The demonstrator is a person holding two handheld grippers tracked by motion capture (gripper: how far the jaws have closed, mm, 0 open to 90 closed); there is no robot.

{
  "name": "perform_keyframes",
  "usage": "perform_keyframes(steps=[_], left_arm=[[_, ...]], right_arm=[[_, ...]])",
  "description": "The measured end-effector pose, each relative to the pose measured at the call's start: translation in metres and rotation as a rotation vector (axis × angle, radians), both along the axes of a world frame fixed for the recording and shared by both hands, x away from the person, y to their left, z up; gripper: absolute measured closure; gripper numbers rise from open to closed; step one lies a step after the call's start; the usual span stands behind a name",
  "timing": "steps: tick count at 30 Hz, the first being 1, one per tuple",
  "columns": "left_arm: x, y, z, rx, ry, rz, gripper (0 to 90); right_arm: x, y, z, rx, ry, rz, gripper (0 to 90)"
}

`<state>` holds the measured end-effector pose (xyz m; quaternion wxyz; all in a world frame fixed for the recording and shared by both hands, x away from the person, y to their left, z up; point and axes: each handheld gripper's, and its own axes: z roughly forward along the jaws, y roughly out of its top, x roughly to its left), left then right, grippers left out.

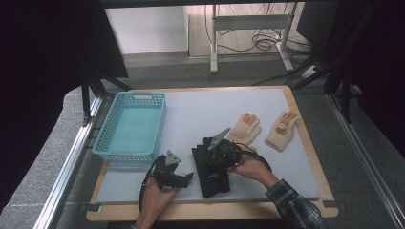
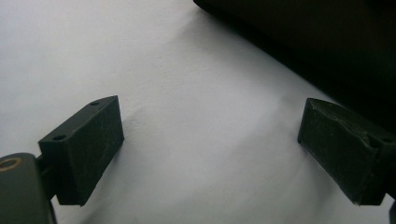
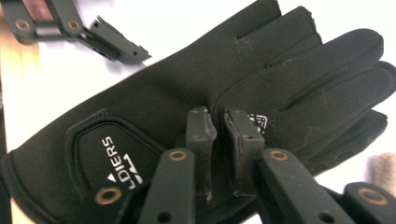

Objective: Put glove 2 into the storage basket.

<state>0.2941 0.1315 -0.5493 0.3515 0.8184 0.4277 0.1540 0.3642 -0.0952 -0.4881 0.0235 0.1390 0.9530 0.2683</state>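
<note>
Right gripper [image 3: 215, 119] is poised over the back of the black glove [image 3: 196, 116], its two jaws nearly together with only a narrow slit between them and nothing pinched in that slit. In the high view the black glove [image 1: 211, 171] is seen lying flat on the grey mat [image 1: 200, 109], just right of the left gripper [image 1: 184, 177] and well apart from the blue basket [image 1: 131, 126], which stands at the mat's left edge. Two cream gloves [image 1: 262, 130] are laid beyond the black glove, toward the far right.

Left gripper, as its own view shows, is held with the jaws spread wide over bare mat, the black glove's edge [image 2: 299, 42] lying just past them; nothing is gripped.

The step in hand is judged to be a pinch of the black glove's fabric. For a sound grasp, the right jaws should be parted a little more, pressed down into the cloth near the knuckle seam so that a fold is raised between the pads, and only then closed. A spot close to the glove's middle should be chosen, so that cuff and fingers hang evenly when it is lifted. A shallow bite on smooth neoprene-like cloth could slip; the top layer alone may also be caught.
</note>
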Motion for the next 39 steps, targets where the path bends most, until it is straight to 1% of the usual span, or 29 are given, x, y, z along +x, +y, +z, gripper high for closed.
perform_keyframes(steps=[1,2,3,4,5,6,7,8,9,10,11,12,13,14,15,17,18,20,21,22,24,27,30,32,34,37,39], left_arm=[[0.000,0.000,0.000,0.000,0.000,0.000,7.1],[0.000,0.000,0.000,0.000,0.000,0.000,7.1],[0.000,0.000,0.000,0.000,0.000,0.000,7.1],[0.000,0.000,0.000,0.000,0.000,0.000,7.1],[0.000,0.000,0.000,0.000,0.000,0.000,7.1],[0.000,0.000,0.000,0.000,0.000,0.000,7.1],[0.000,0.000,0.000,0.000,0.000,0.000,7.1],[0.000,0.000,0.000,0.000,0.000,0.000,7.1],[0.000,0.000,0.000,0.000,0.000,0.000,7.1],[0.000,0.000,0.000,0.004,0.001,-0.003,7.1],[0.000,0.000,0.000,0.004,0.001,-0.003,7.2],[0.000,0.000,0.000,0.004,0.001,-0.003,7.2],[0.000,0.000,0.000,0.004,0.001,-0.003,7.2],[0.000,0.000,0.000,0.003,0.001,-0.003,7.1],[0.000,0.000,0.000,0.003,0.001,-0.003,7.1],[0.000,0.000,0.000,0.000,0.000,0.000,7.2],[0.000,0.000,0.000,0.001,0.000,0.000,7.1],[0.000,0.000,0.000,0.001,0.000,0.000,7.1],[0.000,0.000,0.000,0.001,0.000,0.000,7.1],[0.000,0.000,0.000,0.001,0.000,0.000,7.1],[0.000,0.000,0.000,0.002,0.000,-0.001,7.1],[0.000,0.000,0.000,-0.001,0.002,0.001,7.1],[0.000,0.000,0.000,-0.001,0.002,0.001,7.1],[0.000,0.000,0.000,0.000,0.001,0.000,7.1],[0.000,0.000,0.000,0.001,0.000,0.000,7.1],[0.000,0.000,0.000,0.001,0.000,0.000,7.1],[0.000,0.000,0.000,0.001,0.000,0.000,7.1]], right_arm=[[0.000,-0.001,0.002,0.013,0.000,-0.009,74.1],[0.000,-0.002,0.004,0.023,-0.003,-0.022,73.6],[0.000,-0.002,0.004,0.023,-0.003,-0.022,73.6],[0.001,-0.003,0.006,0.038,-0.006,-0.035,72.4],[0.003,-0.003,0.009,0.066,-0.008,-0.055,66.6],[0.003,-0.003,0.009,0.066,-0.008,-0.055,66.6],[0.002,-0.001,0.006,0.065,-0.010,-0.058,59.1],[0.002,-0.001,0.006,0.065,-0.010,-0.058,59.1],[-0.001,0.003,-0.003,0.037,-0.012,-0.055,56.2],[-0.002,0.004,-0.007,0.026,-0.018,-0.057,57.6],[-0.002,0.004,-0.007,0.026,-0.018,-0.057,57.6],[-0.004,0.005,-0.012,0.009,-0.035,-0.061,63.6],[-0.007,0.004,-0.014,0.035,-0.028,-0.081,82.7],[-0.008,0.004,-0.013,0.040,-0.036,-0.076,84.9],[-0.008,0.004,-0.013,0.040,-0.036,-0.076,84.9],[-0.011,0.003,-0.010,0.045,-0.056,-0.091,86.2],[-0.015,0.001,-0.004,0.061,-0.071,-0.106,86.4],[-0.018,-0.002,0.003,0.078,-0.080,-0.124,86.4],[-0.018,-0.002,0.003,0.078,-0.080,-0.124,86.4],[-0.021,-0.005,0.012,0.076,-0.090,-0.130,86.5],[-0.022,-0.006,0.014,0.075,-0.092,-0.130,86.5],[-0.026,-0.010,0.026,0.064,-0.119,-0.146,86.5],[-0.027,-0.013,0.031,0.069,-0.131,-0.151,86.5],[-0.027,-0.013,0.031,0.062,-0.138,-0.153,86.4],[-0.025,-0.011,0.026,0.052,-0.138,-0.157,86.4],[-0.022,-0.006,0.010,0.037,-0.124,-0.162,86.0],[-0.020,-0.003,0.001,0.042,-0.102,-0.161,84.4]])
